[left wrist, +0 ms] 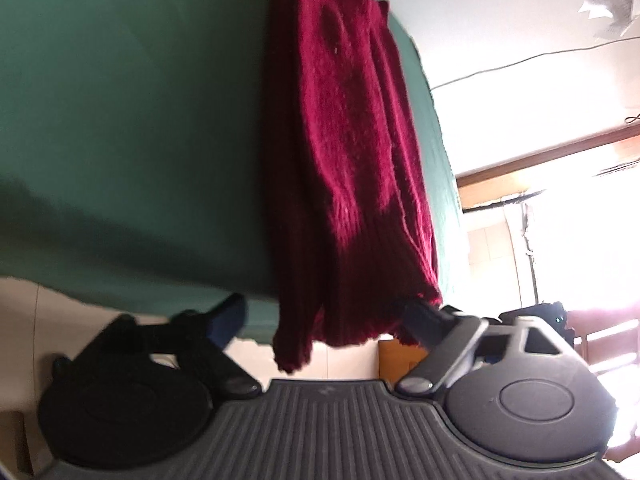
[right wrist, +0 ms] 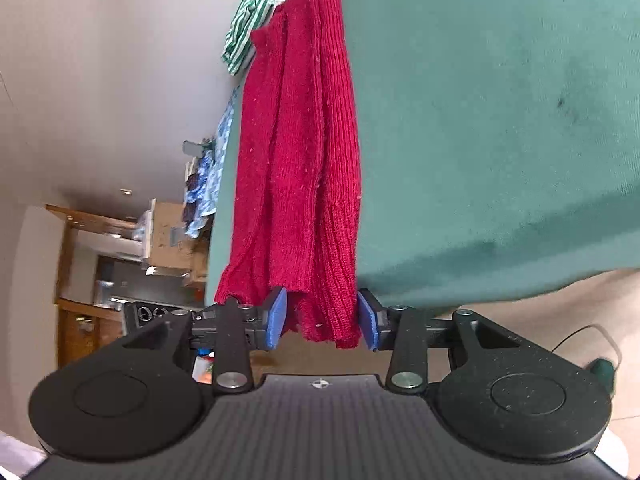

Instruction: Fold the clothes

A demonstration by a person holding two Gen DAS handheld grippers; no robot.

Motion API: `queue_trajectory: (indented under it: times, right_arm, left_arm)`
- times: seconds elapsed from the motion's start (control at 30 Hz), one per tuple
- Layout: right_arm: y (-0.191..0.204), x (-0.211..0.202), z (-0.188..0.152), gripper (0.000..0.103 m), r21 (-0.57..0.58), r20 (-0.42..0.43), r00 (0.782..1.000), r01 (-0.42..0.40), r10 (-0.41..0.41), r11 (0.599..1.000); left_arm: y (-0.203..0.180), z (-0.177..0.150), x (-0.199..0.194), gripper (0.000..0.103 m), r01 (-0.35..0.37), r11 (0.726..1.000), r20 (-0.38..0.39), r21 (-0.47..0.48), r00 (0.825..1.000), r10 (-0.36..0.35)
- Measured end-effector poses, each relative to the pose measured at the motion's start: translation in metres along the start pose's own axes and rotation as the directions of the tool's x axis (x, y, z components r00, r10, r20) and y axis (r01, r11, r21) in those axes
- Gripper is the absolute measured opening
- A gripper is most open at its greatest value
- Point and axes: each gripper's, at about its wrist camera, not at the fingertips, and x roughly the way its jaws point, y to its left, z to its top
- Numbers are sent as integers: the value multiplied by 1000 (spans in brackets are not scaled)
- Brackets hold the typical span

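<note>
The left wrist view is smeared with motion blur, so the left claw (left wrist: pixel 320 316) is soft-edged, and one fingertip (left wrist: pixel 416 312) disappears behind the red sweater (left wrist: pixel 348 152) hem; grip or no grip, it can't be told. The sweater's top runs off the upper edge in both views. In the right wrist view, the sweater's lower folds bunch between the blue pads (right wrist: pixel 278 316), hiding how much cloth sits there. The striped garment (right wrist: pixel 246 24) and the blue patterned cloth (right wrist: pixel 208 176) are half hidden behind the green counter (right wrist: pixel 500 120) edge. Window glare washes out the room.
</note>
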Motion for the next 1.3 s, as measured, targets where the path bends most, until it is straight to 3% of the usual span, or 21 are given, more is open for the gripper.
queue_trajectory:
  times: [0.07, 0.17, 0.3, 0.4, 0.47, 0.57, 0.7, 0.73, 0.77, 0.8, 1.0, 1.3]
  right_arm:
    - [2, -1, 0, 44, -9, -3, 1000, 5, -5, 1000]
    - [2, -8, 1, 45, -6, 21, 1000, -20, 20, 1000]
    - [-4, -2, 5, 45, 31, -4, 999, -42, 43, 999]
    - [-6, 1, 7, 45, 48, -15, 998, -60, 61, 997]
    - [-10, 3, 6, 43, 79, -19, 997, -77, 78, 994]
    - [-13, 2, 5, 11, 100, -26, 999, -39, 42, 994]
    - [-10, -9, 6, 9, 90, -11, 997, -73, 74, 993]
    - [-7, -11, 8, 9, 84, -10, 996, -83, 84, 993]
    - [-4, -13, 10, 9, 81, -14, 995, -96, 97, 992]
    - [-1, -15, 12, 9, 75, -17, 994, -109, 110, 991]
    - [17, -22, 27, 9, 44, -26, 984, -174, 175, 984]
    - [40, -20, 60, 9, 69, 38, 970, -241, 239, 968]
  left_arm:
    - [-8, -3, -6, 99, -2, 999, 13, 51, 1000, 1]
    - [-21, -7, -16, 101, -6, 992, 34, 127, 999, 2]
    - [-3, 2, -4, 101, 4, 1000, 7, -12, 1000, -4]
    - [11, 1, 4, 93, 39, 991, 5, -126, 999, -39]
    - [17, 0, 7, 76, 69, 979, 13, -190, 998, -67]
    - [14, -3, 7, 51, 62, 981, 3, -185, 998, -63]
    - [0, -1, 0, 41, 2, 985, 11, -172, 1000, 0]
    - [-5, -2, -3, 34, -13, 985, 7, -173, 1000, 14]
    - [-11, -2, -6, 10, -26, 984, 3, -174, 1000, 27]
    - [-17, -3, -11, 6, -15, 984, 8, -175, 1000, 17]
    - [-61, 21, -49, 6, -44, 992, 113, -120, 992, 57]
    - [-79, 101, -49, 5, -65, 995, 106, -77, 992, 73]
